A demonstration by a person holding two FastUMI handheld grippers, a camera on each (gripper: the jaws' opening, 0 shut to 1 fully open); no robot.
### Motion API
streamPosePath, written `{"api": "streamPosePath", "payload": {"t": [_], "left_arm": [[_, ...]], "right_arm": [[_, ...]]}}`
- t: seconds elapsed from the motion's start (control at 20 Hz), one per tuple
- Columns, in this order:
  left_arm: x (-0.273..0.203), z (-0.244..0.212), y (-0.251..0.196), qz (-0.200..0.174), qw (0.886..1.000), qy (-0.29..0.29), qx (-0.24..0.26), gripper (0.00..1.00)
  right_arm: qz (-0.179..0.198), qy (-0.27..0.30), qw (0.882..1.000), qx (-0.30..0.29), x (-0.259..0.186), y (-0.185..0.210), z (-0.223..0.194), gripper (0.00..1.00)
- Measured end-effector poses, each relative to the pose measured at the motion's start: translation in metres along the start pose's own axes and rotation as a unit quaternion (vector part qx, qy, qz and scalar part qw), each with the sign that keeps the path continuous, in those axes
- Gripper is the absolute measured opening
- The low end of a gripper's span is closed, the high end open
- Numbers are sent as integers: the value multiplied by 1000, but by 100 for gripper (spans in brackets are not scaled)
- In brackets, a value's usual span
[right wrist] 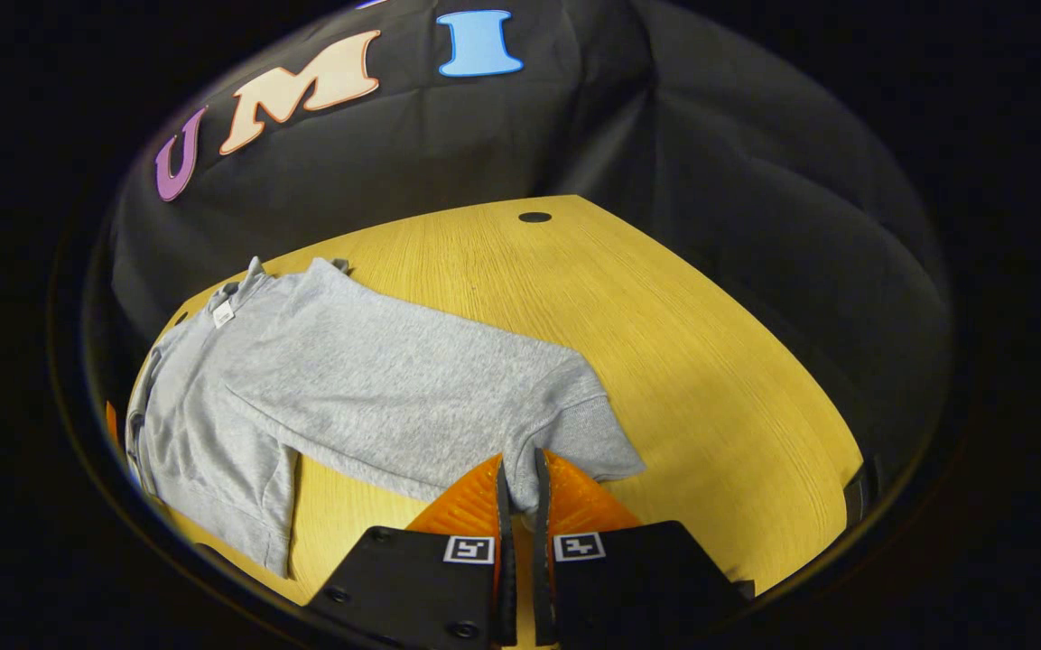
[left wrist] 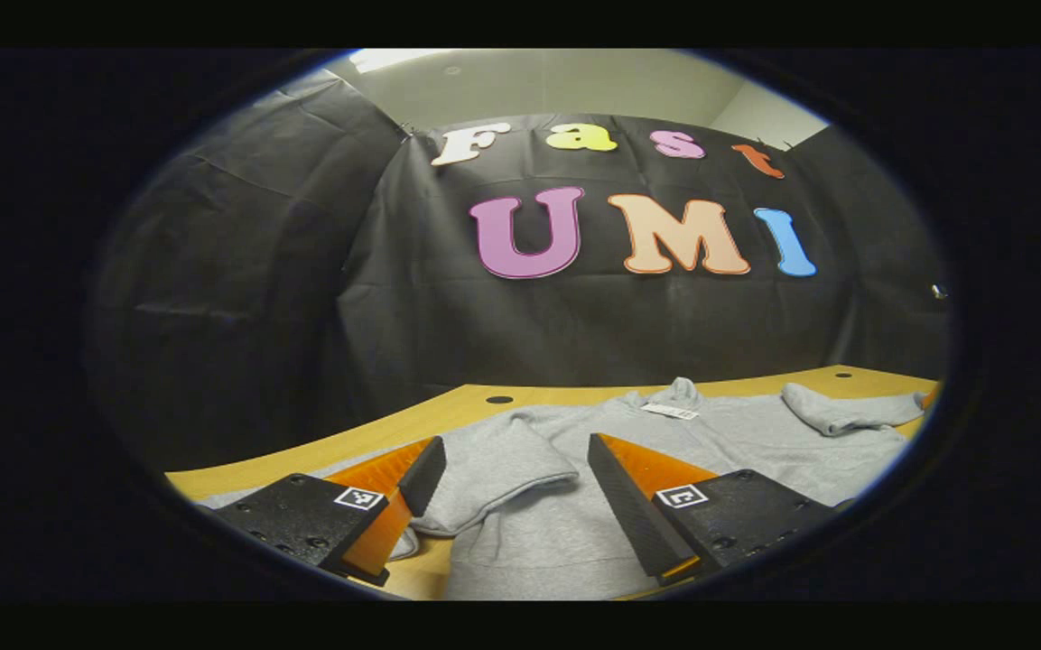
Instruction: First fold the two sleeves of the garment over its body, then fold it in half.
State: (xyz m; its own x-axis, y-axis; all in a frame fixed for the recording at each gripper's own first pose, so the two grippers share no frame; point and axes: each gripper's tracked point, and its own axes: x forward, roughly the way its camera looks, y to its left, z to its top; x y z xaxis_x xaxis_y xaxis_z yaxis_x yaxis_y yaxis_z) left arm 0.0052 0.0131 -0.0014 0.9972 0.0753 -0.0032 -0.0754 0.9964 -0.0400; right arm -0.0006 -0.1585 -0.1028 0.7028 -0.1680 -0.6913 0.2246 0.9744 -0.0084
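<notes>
- Left gripper view: the left hand-held gripper [left wrist: 509, 478] hangs low over the near part of the desk [left wrist: 448, 411], its two fingers spread wide apart and pressing on nothing.
- Between those fingers lies a sleeve [left wrist: 502, 465] of the grey garment [left wrist: 719, 429] — the cuff end points toward the near left, and its lower edge passes close by the left finger; whether they touch I cannot tell.
- The garment lies flat on the desk, its body running from the near middle toward the far right, with the collar [left wrist: 678, 391] at the far side and a white tag [left wrist: 669, 411] just below it.
- At the far right the other sleeve [left wrist: 845, 411] lies along the garment's far edge.
- A dark round hole [left wrist: 499, 399] sits in the desk top, far left of the garment.
- Right gripper view: the garment [right wrist: 213, 397] lies at the left of the desk [right wrist: 710, 361], collar and tag [right wrist: 223, 314] at the far left.
- One sleeve [right wrist: 412, 388] stretches from the shoulder across toward the near middle — its cuff [right wrist: 597, 433] lies at the fingertips.
- The right hand-held gripper [right wrist: 517, 474] is nearly closed, a narrow gap between the fingers, with the cuff's near edge caught in that gap.
- A hole [right wrist: 534, 217] shows in the far desk top, well apart from the garment.
</notes>
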Motion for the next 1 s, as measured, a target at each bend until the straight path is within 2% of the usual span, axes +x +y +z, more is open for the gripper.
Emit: {"api": "streamPosePath", "payload": {"t": [0.1, 0.2, 0.45, 0.7, 1.0], "left_arm": [[1, 0, 0, 0, 1000, 0, 0, 93], [0, 0, 0, 0, 1000, 0, 0, 93], [1, 0, 0, -1, 1000, 0, 0, 93], [0, 0, -1, -4, 1000, 0, -1, 93], [1, 0, -1, -4, 1000, 0, -1, 93]], "right_arm": [[14, -3, 1000, 19, -2, 5, 6, 10], [29, -8, 999, 38, -6, 13, 16, 10], [64, -52, 996, 42, -22, 54, 62, 10], [113, -87, 990, 17, -33, 128, 105, 9], [197, -108, 975, 6, -43, 244, 136, 9]]}}
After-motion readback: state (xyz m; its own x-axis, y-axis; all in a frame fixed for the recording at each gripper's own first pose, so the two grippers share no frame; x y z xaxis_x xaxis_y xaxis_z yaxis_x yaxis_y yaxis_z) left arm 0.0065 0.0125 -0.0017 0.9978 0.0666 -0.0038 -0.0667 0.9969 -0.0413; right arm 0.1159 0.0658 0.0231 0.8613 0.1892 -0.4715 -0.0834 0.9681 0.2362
